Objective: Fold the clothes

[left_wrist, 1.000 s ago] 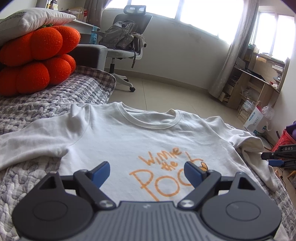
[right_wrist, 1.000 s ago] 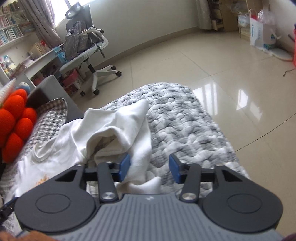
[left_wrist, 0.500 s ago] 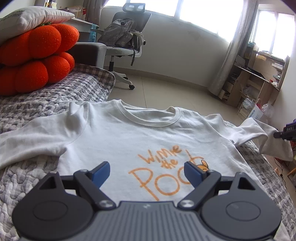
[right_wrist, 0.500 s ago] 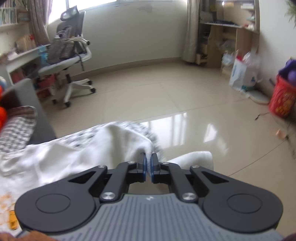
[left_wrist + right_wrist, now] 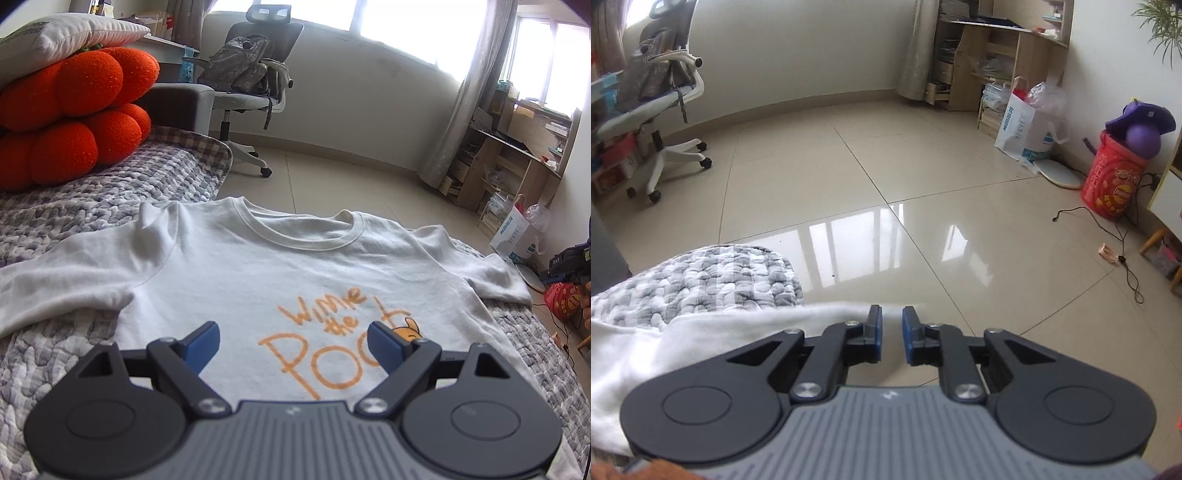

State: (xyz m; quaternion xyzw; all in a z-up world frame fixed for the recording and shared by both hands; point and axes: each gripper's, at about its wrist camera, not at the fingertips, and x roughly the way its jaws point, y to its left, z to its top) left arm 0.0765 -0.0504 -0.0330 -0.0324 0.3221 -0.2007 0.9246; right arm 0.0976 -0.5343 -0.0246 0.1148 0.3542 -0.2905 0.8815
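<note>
Room: tiled floor [image 5: 923,177], curtained windows, wooden shelving along the far wall.

Left wrist view: a bed under a grey knitted blanket [image 5: 110,199] carries a white T-shirt [image 5: 258,266] lying front up, collar toward the far edge, orange lettering on the chest. Its left sleeve spreads flat toward the bed's left edge; the right sleeve [image 5: 495,277] lies at the right edge. Orange plush cushions [image 5: 74,118] with a white pillow [image 5: 62,37] on top sit at the far left corner. An office chair [image 5: 251,85] bearing a backpack stands on the floor beyond. The left gripper [image 5: 295,341] hovers over the shirt's lower chest, jaws wide apart, nothing between them. The right gripper shows only as a dark shape at the right frame edge.

Right wrist view: only the bed's corner shows, with the blanket and a strip of white sleeve running just left of the right gripper [image 5: 891,328]. Jaws slightly apart, with nothing held between them. This view alone shows a red bucket [image 5: 1112,177] and a white shopping bag [image 5: 1023,129] by the shelving.
</note>
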